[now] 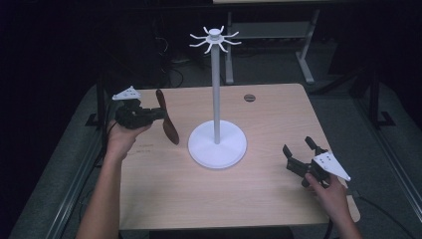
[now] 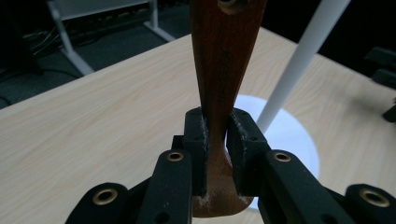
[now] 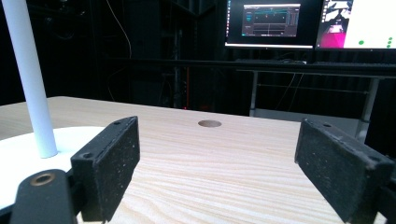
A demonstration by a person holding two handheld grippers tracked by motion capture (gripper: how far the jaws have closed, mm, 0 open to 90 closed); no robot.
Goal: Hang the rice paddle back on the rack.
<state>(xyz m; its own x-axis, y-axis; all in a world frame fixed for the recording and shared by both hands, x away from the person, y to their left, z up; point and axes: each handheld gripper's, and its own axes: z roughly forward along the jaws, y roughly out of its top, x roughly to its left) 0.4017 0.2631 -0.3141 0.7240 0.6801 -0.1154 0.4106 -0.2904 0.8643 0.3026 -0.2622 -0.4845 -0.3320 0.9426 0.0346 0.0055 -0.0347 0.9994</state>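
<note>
a dark brown wooden spoon point(image 1: 167, 118) is clamped by its handle between the jaws of the left gripper point(image 1: 158, 114), held above the left part of the pale wooden table point(image 1: 278, 114), just left of the white round-based stand with a tall pole and hooked top point(image 1: 217, 142). the right gripper point(image 1: 299, 148) is held low over the table's right side, jaws spread wide with nothing between them

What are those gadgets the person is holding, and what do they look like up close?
Each is a handheld black claw: left claw, right claw. Each has two jointed arms with brass-coloured rivets, ending in flat, grainy black pads. A pale grey triangular plate with small dots tops each. The forearms are bare, no sleeves.
</note>
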